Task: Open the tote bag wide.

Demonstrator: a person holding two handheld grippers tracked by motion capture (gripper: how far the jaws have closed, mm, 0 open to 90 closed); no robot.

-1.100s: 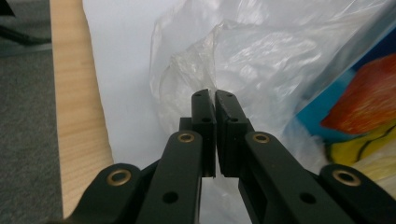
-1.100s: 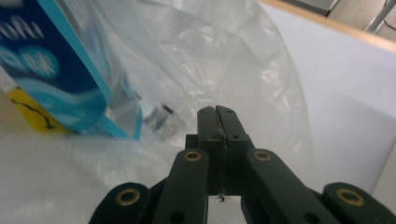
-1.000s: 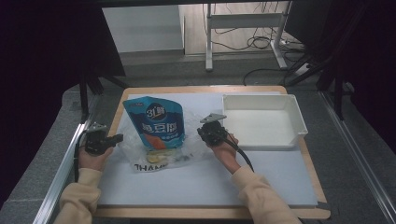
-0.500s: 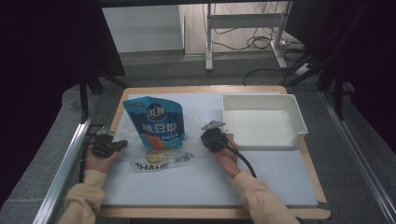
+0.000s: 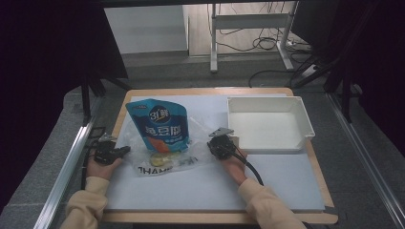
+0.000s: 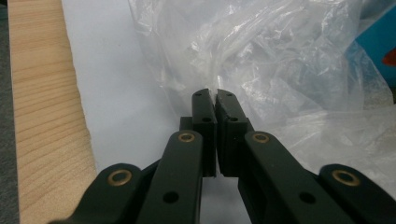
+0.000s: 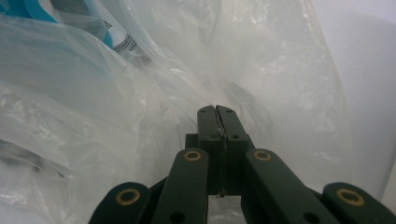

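High view: clear plastic bag (image 5: pixel 165 160) flat on white mat (image 5: pixel 200 186), blue pouch (image 5: pixel 160 126) half inside. Left gripper (image 6: pixel 215 95) pinched tight on the bag's left edge. Right gripper (image 7: pixel 216 112) clamped shut on film too, opposite side, just beside white tray (image 5: pixel 305 121).

Snack pouch (image 5: pixel 161 125) on the plastic bag (image 5: pixel 165 160), left of the tray (image 5: pixel 305 125).

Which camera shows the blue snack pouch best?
The high view: the whole blue snack pouch lies on the mat, its front readable. The left gripper view catches its edge behind plastic; the right gripper view shows a corner.
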